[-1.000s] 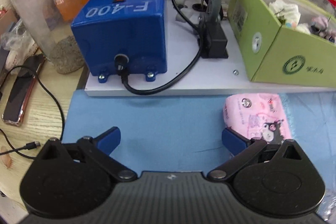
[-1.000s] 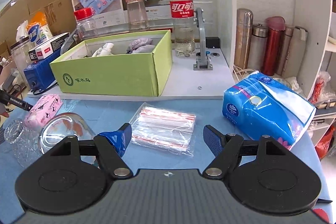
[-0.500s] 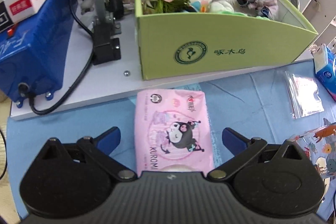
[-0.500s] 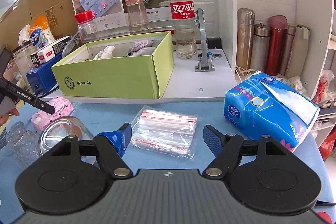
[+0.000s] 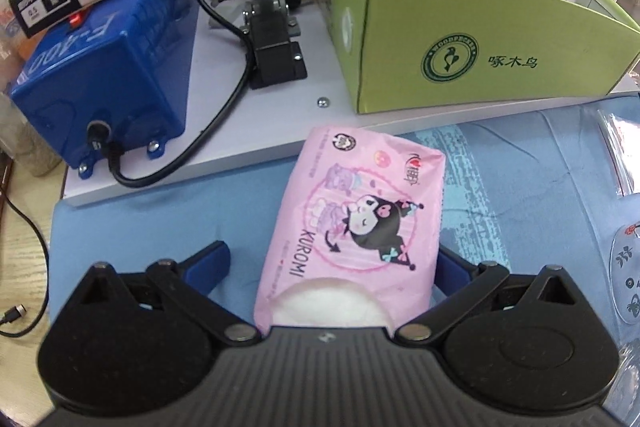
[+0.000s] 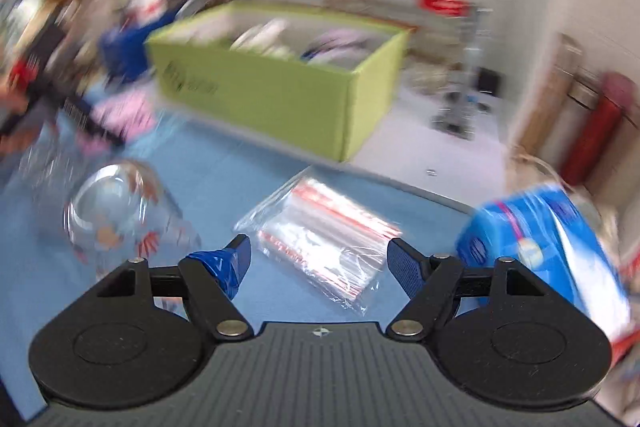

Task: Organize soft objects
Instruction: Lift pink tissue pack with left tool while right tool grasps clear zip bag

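A pink Kuromi tissue pack lies on the blue mat between the open fingers of my left gripper; its right side touches the right finger, the left finger stands apart. The green box with soft items inside stands just behind it. In the blurred right wrist view my right gripper is open and empty above a clear bag of zip pouches. The pink pack, the green box and a blue tissue pack also show there.
A blue machine with a black cable and a white carton on top stands left on a white board. A glass jar lies on the mat at left. Flasks stand at right.
My left gripper has swung from the blue machine onto the pink pack, which now lies between its fingers. My right gripper has started moving fast, blurring its view.
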The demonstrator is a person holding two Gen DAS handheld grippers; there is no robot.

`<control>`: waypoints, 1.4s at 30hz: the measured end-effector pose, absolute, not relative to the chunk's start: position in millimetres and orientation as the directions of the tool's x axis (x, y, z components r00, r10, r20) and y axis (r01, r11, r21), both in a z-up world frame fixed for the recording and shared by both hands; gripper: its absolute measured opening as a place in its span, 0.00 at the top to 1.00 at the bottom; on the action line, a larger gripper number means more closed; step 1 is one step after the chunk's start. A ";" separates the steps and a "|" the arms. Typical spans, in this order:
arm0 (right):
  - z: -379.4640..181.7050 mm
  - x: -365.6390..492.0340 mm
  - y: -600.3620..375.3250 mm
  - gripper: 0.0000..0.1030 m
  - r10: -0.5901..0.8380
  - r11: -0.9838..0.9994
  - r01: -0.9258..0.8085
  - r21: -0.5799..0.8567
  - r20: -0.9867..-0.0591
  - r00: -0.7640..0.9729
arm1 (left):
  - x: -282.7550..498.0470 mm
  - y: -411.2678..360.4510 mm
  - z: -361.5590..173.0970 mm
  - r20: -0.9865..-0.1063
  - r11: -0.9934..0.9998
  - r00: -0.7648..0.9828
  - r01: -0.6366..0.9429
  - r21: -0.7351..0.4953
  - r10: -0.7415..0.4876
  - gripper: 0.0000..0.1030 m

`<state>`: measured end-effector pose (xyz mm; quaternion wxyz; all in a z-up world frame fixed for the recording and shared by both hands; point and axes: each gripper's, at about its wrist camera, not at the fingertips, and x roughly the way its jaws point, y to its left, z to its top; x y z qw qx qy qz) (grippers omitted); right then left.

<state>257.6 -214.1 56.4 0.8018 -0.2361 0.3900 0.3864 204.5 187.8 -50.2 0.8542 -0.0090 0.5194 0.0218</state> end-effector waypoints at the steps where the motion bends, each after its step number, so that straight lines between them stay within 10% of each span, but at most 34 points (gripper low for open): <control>1: 55.9 260.8 -208.1 0.41 0.424 0.503 -0.856 -0.115 -0.831 0.361 | 204.0 187.6 -50.5 -0.886 0.999 0.463 -0.043 0.007 0.027 0.01; 13: 23.2 306.0 -172.0 0.40 0.319 0.127 -0.977 -0.168 -0.926 0.201 | 199.0 185.4 -49.0 -0.874 0.999 0.485 -0.039 0.009 0.027 0.01; 21: 14.0 341.2 -176.7 0.35 0.425 0.380 -0.922 0.070 -0.899 0.107 | 199.9 186.7 -48.7 -0.869 1.000 0.495 -0.030 0.008 0.022 0.01; 37: 7.3 310.6 -166.5 0.26 0.421 0.517 -0.855 0.039 -0.881 0.214 | 188.4 188.1 -50.3 -0.839 1.000 0.545 -0.001 0.005 0.005 0.01; 40: 11.4 303.0 -170.2 0.36 0.395 0.586 -0.810 0.026 -0.882 0.257 | 183.3 188.0 -43.2 -0.826 1.000 0.563 0.023 -0.014 -0.025 0.26; 42: 15.4 291.3 -169.7 0.66 0.414 0.579 -0.815 0.023 -0.869 0.270 | 179.5 186.5 -36.4 -0.832 0.999 0.553 0.026 -0.028 -0.038 0.38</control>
